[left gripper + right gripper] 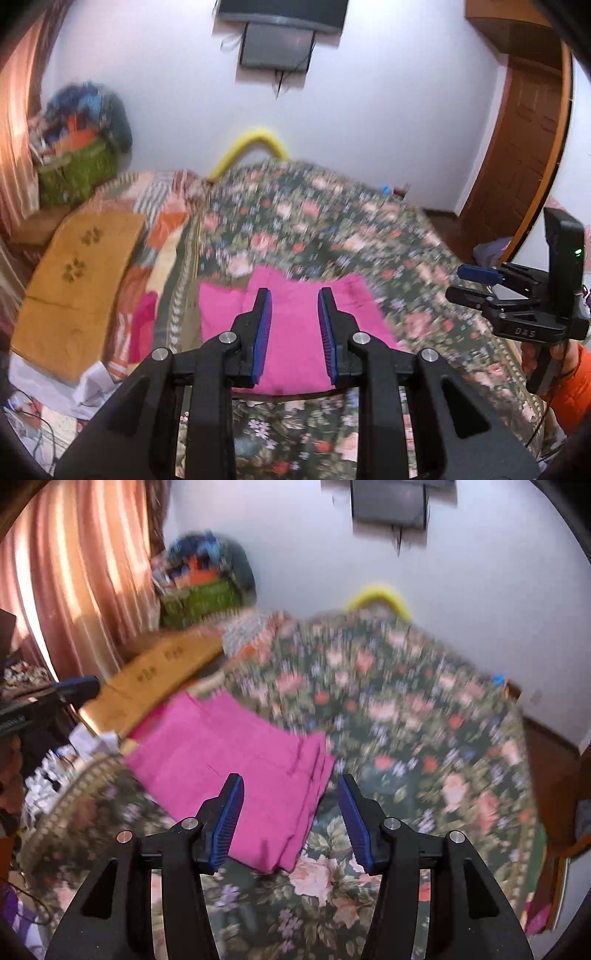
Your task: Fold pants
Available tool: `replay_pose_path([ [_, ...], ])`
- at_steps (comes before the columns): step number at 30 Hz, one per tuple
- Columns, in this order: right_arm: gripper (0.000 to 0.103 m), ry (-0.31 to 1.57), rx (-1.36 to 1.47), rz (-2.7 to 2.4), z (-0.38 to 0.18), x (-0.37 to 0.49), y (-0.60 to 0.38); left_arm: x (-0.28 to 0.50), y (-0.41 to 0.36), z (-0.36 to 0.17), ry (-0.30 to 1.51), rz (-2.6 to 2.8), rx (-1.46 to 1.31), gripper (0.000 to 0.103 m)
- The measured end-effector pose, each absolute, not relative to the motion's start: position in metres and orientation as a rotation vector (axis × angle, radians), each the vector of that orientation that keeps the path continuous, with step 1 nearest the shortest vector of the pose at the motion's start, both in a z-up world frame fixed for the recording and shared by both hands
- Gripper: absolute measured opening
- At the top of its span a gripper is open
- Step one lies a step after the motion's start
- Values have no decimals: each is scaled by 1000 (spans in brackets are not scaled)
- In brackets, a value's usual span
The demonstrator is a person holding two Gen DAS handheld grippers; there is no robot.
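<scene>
The pink pants (295, 332) lie folded in a flat rectangle on the floral bedspread (332, 229). My left gripper (294, 295) is open and empty above the middle of the pants. In the right wrist view the pants (221, 768) lie left of centre, with stacked folded edges on their right side. My right gripper (291, 781) is open and empty above the pants' near right corner. The right gripper (476, 284) also shows in the left wrist view at the right edge, held off the bed. The left gripper (79, 688) shows at the left of the right wrist view.
An orange mat (77, 280) with paw prints lies left of the pants. A green basket (74, 173) heaped with clothes stands in the far left corner by a curtain (74, 572). A wooden door (517, 147) is at the right. A yellow tube (247, 147) rests behind the bed.
</scene>
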State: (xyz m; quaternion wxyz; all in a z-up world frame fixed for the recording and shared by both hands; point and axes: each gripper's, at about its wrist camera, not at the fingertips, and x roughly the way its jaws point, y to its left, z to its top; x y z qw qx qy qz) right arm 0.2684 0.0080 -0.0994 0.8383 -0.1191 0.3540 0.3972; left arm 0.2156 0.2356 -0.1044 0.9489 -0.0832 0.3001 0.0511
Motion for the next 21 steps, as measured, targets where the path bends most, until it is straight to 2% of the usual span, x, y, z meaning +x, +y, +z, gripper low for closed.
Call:
replay_pose_path([
  [6, 49, 555, -143, 873, -22, 215, -36, 159, 183, -44, 463, 123, -106, 24],
  [10, 49, 450, -79, 900, 13, 179, -58, 111, 154, -9, 355, 131, -85, 35],
  [13, 49, 376, -54, 916, 32, 151, -72, 81, 136, 9, 294, 143, -72, 36],
  [15, 49, 331, -38, 925, 43, 131, -80, 62, 126, 17, 261, 140, -74, 39],
  [17, 49, 295, -20, 928, 49, 116, -87, 45, 116, 23, 230, 145, -72, 49],
  [21, 52, 228, 7, 939, 57, 86, -97, 18, 97, 29, 184, 160, -51, 58],
])
